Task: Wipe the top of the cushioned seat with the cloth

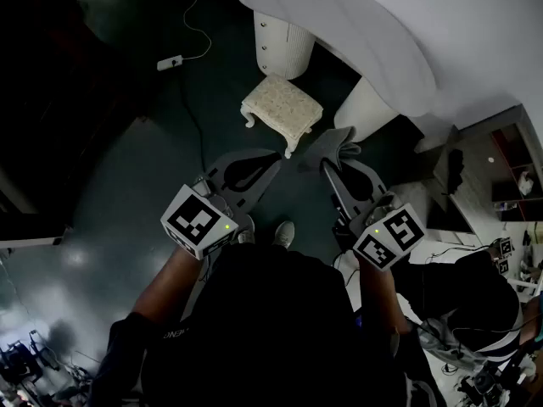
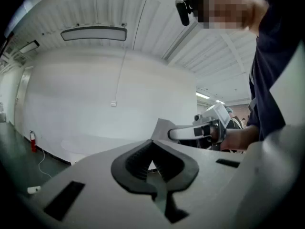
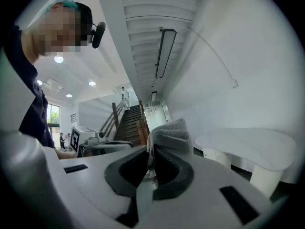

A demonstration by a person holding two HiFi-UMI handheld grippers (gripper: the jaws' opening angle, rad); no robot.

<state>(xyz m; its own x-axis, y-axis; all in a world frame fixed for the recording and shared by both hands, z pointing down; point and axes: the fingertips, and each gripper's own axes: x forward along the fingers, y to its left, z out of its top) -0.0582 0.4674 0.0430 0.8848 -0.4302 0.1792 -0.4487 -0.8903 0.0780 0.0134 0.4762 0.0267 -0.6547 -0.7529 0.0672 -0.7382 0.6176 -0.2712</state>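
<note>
Floor [image 1: 127,168]: one cushioned seat [image 1: 282,104]; right gripper [image 3: 151,161] pinches one cloth [image 3: 169,132]; left gripper [image 2: 152,149] closed, empty

We see open floor [image 1: 161,172] left of and before the cushioned seat [image 1: 282,107]; two white pedestals [image 1: 282,45] stand just behind and right of it.

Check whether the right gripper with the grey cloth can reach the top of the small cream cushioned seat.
Probably yes: in the head view only dark floor lies between the right gripper, shut on the cloth, and the seat, whose top is bare.
</note>
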